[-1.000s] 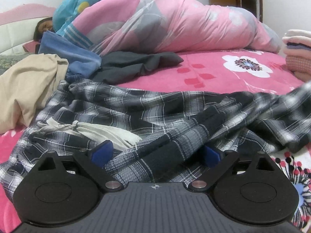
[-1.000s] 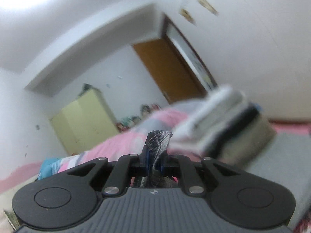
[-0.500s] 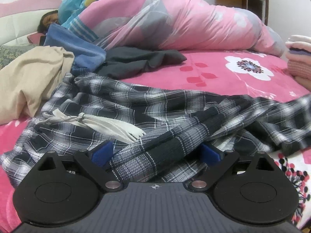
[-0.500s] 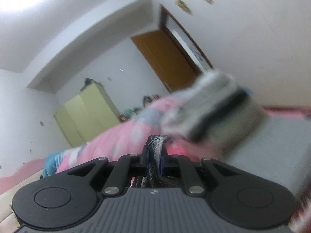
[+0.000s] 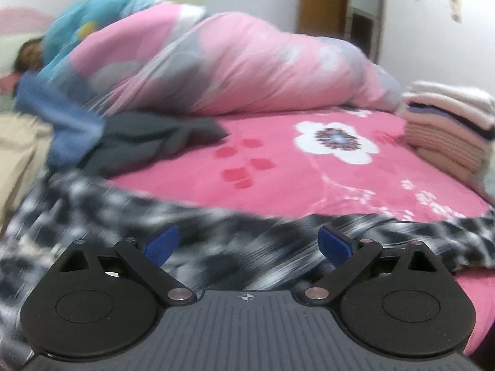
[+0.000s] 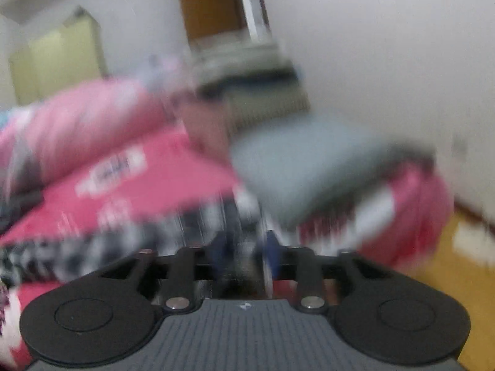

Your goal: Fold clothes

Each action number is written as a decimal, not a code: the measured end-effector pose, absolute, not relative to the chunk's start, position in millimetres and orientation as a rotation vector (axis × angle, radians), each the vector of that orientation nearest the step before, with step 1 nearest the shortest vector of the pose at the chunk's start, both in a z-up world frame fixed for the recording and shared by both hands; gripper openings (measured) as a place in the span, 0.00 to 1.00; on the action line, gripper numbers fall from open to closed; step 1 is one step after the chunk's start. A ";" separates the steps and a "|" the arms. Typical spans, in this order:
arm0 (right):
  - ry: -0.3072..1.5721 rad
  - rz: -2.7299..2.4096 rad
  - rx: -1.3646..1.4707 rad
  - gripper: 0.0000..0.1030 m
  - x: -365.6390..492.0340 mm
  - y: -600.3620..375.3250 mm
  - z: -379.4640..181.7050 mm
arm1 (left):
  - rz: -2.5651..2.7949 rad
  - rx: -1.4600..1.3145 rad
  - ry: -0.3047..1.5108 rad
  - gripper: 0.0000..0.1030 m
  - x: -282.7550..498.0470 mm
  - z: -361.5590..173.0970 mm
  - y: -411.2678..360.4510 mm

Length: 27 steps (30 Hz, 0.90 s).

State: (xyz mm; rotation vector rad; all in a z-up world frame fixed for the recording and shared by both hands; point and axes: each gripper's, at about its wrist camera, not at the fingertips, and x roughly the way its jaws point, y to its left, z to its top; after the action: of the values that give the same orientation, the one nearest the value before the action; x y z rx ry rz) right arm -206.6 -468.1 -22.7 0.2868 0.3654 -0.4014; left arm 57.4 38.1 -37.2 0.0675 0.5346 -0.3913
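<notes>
Plaid cloth, a black-and-white checked flannel garment (image 5: 235, 247), lay spread across the near edge of the pink flowered bedspread (image 5: 278, 167), part of it bunched between the parted blue pads of the left gripper (image 5: 249, 244). Those jaws stood wide and pressed nothing, so the left side was released. The right gripper (image 6: 244, 250) had just been opening; a blurred strip of the checked cloth sat between its blue fingers (image 6: 270, 247), and the pads no longer seemed to pinch it, though the smear made that hard to judge. To my mind the step in hand was laying down a fold, and doing it well meant letting the cloth settle flat before pulling away, withdrawing low along the bed so the edge was not dragged, then smoothing the bunched middle before the next fold. The left view showed what the right barely did: the heaped pink and grey quilt (image 5: 222, 61), a person's head (image 5: 26, 54) at the far left, loose dark grey (image 5: 154, 136), blue and beige garments, and a stack of folded cream and tan clothes (image 5: 448, 123). The right view alone showed a flat grey folded item (image 6: 303, 160), the yellow-green wardrobe (image 6: 58, 58) and the wooden floor (image 6: 448, 272) beyond the bed's corner.
</notes>
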 end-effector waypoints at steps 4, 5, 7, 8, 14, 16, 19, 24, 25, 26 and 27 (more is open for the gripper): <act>0.213 -0.219 0.378 0.43 -184.1 -466.2 3.4 | -0.457 0.173 0.515 0.95 63.6 -39.9 -1.0; 0.217 -0.151 0.392 0.43 -168.1 -461.3 3.3 | -0.470 0.203 0.519 0.95 66.4 -41.3 -12.0; 0.266 -0.063 0.369 0.43 -132.5 -445.9 -2.1 | -0.499 0.265 0.528 0.95 71.3 -44.5 -33.6; 0.308 -0.027 0.349 0.43 -111.9 -435.8 -7.6 | -0.523 0.297 0.530 0.95 72.9 -46.5 -44.0; 0.562 0.175 0.280 0.43 -4.8 -376.0 -54.5 | -0.533 0.543 0.555 0.86 85.1 -65.0 -99.0; 0.608 0.197 0.233 0.43 10.8 -360.4 -62.6 | -0.531 0.568 0.579 0.71 90.0 -68.6 -102.2; 0.677 0.235 0.194 0.43 26.9 -350.0 -72.6 | -0.551 0.558 0.616 0.56 98.0 -70.2 -100.2; 0.746 0.297 0.178 0.32 21.1 -351.1 -84.0 | -0.568 0.521 0.647 0.25 107.2 -69.7 -98.0; 0.747 0.301 0.172 0.30 15.9 -350.7 -84.7 | -0.569 0.512 0.651 0.19 108.4 -69.4 -98.4; 0.746 0.301 0.166 0.27 11.0 -350.0 -85.0 | -0.567 0.504 0.646 0.16 108.0 -68.5 -99.0; 0.743 0.297 0.162 0.25 5.4 -348.9 -84.0 | -0.560 0.496 0.628 0.12 105.6 -66.3 -99.2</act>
State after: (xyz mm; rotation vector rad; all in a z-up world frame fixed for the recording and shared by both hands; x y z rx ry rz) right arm 5.4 -348.9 -84.0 0.1615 0.7434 0.2969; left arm 105.6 -99.2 -66.3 0.4960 0.6285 -0.5600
